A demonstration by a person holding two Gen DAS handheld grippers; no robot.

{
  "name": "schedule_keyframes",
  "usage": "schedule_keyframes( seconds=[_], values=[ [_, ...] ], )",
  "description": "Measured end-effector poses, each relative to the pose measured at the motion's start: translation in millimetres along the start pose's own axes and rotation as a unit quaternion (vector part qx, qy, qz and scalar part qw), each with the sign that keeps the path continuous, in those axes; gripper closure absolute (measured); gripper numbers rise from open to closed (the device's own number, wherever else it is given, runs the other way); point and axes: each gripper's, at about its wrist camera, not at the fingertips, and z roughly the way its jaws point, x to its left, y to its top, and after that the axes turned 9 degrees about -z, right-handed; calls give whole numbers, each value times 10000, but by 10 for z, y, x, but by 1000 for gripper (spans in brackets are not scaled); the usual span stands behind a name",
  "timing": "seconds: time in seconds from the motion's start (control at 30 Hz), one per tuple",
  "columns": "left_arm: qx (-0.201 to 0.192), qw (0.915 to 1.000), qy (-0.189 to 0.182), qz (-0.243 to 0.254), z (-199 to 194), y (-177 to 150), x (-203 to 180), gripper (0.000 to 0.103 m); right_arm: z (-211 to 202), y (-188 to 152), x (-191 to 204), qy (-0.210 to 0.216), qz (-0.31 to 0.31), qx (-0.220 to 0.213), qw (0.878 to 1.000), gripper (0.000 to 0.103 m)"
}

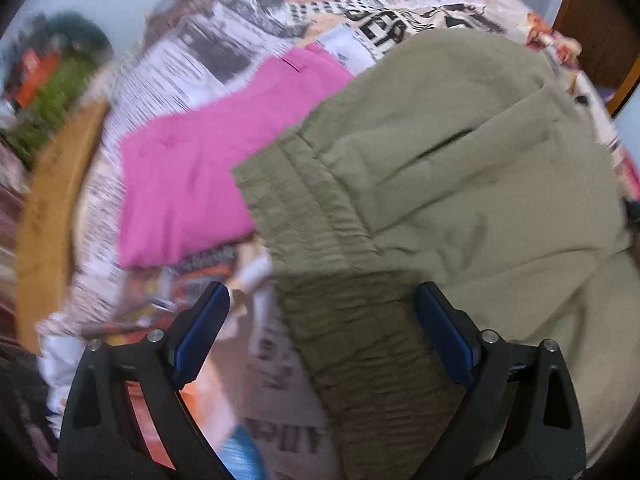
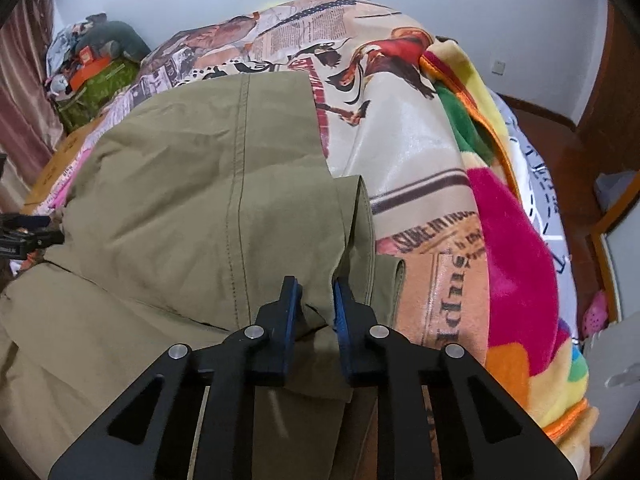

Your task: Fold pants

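Note:
Olive-green pants (image 1: 460,168) lie partly folded on a bed with a newspaper-print cover (image 1: 168,72). In the left wrist view the ribbed elastic waistband (image 1: 360,344) runs between the fingers of my left gripper (image 1: 320,300), which is open and holds nothing. In the right wrist view the pants (image 2: 192,184) fill the left and middle. My right gripper (image 2: 316,292) is nearly closed, pinching a fold of the pants fabric near the leg hems (image 2: 360,216).
A folded pink garment (image 1: 192,168) lies to the left of the pants. A bright multicoloured fleece blanket (image 2: 516,248) lies along the right of the bed. A cluttered pile (image 2: 92,64) sits at the far left by a curtain. A wooden bed edge (image 1: 48,208) shows.

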Motion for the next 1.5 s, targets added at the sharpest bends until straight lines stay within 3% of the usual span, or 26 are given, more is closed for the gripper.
schedule_keyframes(
  seconds=[0.07,0.47,0.77,0.9,1.0,1.17,1.27,1.5],
  values=[
    [-60,9998,78,151,10,-4,1,7,6,5,43,-135,-156,19,9998,89],
    [-17,9999,-60,-120,94,9,145,1,115,41,38,-351,-75,234,9991,90],
    [-133,9991,-51,-388,-216,16,202,1,-192,128,47,-410,-113,287,9987,86],
    [-464,9981,-45,-394,-484,38,241,1,-444,208,50,-335,-38,41,9994,81],
    [-758,9963,-26,-406,-697,85,301,1,-648,305,93,-359,-72,-311,9988,68],
    [-1204,9915,-40,-501,-1014,211,389,1,-867,506,188,-244,-89,-749,9969,64],
    [-1419,9885,-59,-516,-1141,297,445,1,-949,643,260,-247,-154,-990,9947,56],
    [-1434,9876,-7,-634,-1025,520,543,1,-894,959,311,-290,-270,-1238,9915,53]
  ],
)
